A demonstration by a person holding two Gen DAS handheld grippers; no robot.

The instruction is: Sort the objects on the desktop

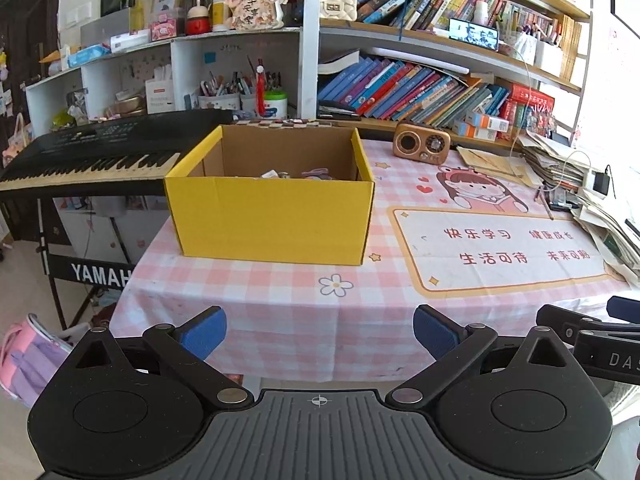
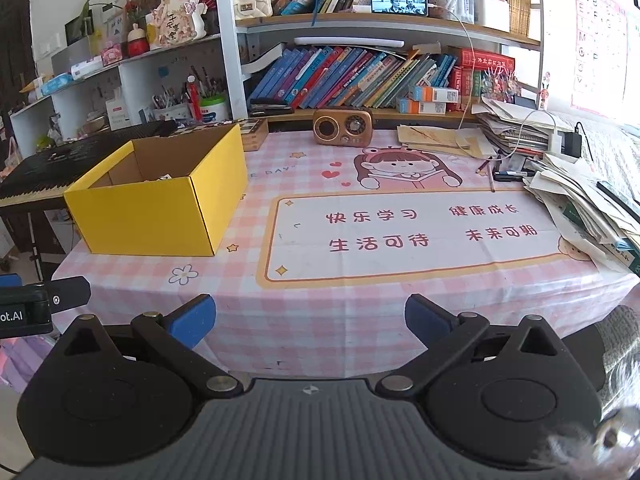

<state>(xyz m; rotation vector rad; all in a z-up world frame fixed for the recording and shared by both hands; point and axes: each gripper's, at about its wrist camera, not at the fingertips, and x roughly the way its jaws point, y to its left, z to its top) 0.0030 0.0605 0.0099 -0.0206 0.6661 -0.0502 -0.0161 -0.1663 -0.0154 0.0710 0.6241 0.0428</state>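
Both grippers, left point(image 1: 320, 334) and right point(image 2: 310, 326), hover spread and empty before the yellow cardboard box point(image 1: 272, 220), evidently the sorting receptacle.

I see a yellow box point(image 1: 272, 220), open-topped and upright, on the left of the desk. A few small items point(image 1: 298, 175) lie inside, barely visible.

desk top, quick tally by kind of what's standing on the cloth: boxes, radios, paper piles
yellow box: 1
small wooden box behind it: 1
radio: 1
paper piles along the right side: too jumbled to separate, counted as 1 heap
total: 4
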